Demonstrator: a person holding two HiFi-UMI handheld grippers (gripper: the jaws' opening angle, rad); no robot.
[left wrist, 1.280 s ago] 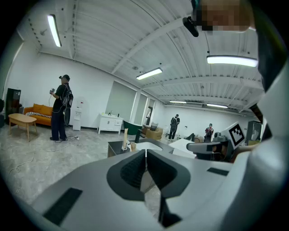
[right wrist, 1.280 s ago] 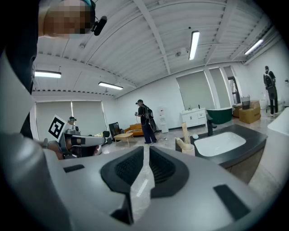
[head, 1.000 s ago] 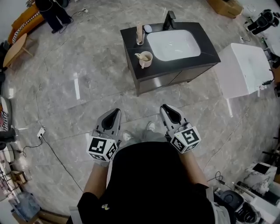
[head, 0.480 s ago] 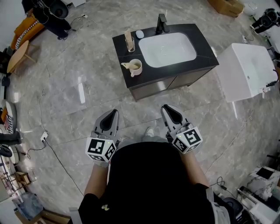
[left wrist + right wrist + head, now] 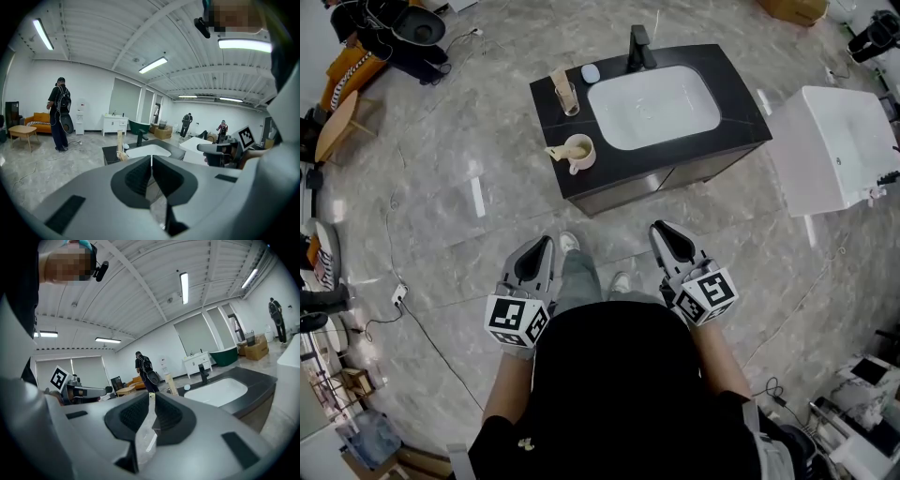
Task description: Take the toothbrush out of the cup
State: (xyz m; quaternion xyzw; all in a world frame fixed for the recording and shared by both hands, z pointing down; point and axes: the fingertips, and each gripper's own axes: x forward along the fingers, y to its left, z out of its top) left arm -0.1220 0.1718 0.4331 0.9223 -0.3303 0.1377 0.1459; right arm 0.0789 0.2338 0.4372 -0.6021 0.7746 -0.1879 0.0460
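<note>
One black vanity counter [image 5: 739, 108] is noted at 12 o'clock, well apart. Grey left gripper [image 5: 542, 246] and right gripper [image 5: 664, 231] are held shut, empty, likely for approach. Beige cup [image 5: 581, 150] at 11 o'clock; cream toothbrush [image 5: 555, 150] lodged inside.

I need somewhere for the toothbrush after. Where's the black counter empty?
Bare: the counter strip right of the sink, and the front strip between sink and edge. Crowded: the left end, with the cup and tall holder.
</note>
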